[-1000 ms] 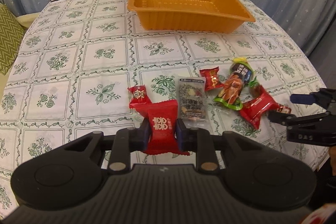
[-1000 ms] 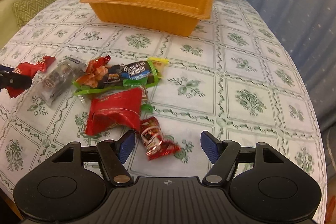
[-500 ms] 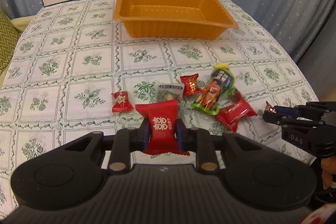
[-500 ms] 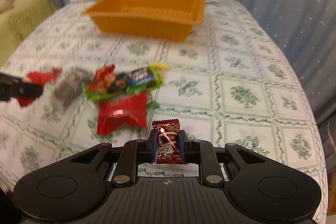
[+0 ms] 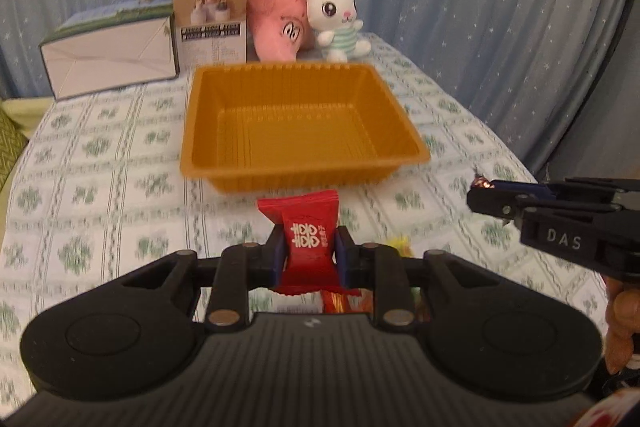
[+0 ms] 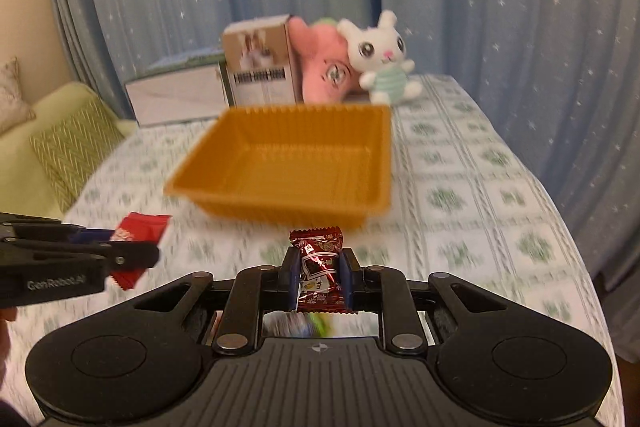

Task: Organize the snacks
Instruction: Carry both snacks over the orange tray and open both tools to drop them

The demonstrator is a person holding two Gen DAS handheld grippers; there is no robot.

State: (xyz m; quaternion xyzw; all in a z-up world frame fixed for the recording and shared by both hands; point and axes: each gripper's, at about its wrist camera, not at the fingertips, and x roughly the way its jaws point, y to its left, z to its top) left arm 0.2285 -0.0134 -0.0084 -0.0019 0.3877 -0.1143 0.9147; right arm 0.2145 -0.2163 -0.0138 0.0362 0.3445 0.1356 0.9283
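Note:
My left gripper is shut on a red candy packet with white characters, held above the table in front of the orange tray. The tray holds nothing. My right gripper is shut on a small dark-red foil candy, also lifted and facing the orange tray. Each gripper shows in the other's view: the right gripper at the right edge, the left gripper with its red packet at the left. The remaining snacks on the table are mostly hidden under the grippers.
Behind the tray stand a brown-and-white box, a low white carton, a pink plush and a white bunny plush. Blue starry curtains close off the back and right. A green cushion lies off the table's left.
The right gripper closed on the foil candy and lifted it. Both grippers rose and tilted up toward the tray, so the snack pile dropped out of sight below them.

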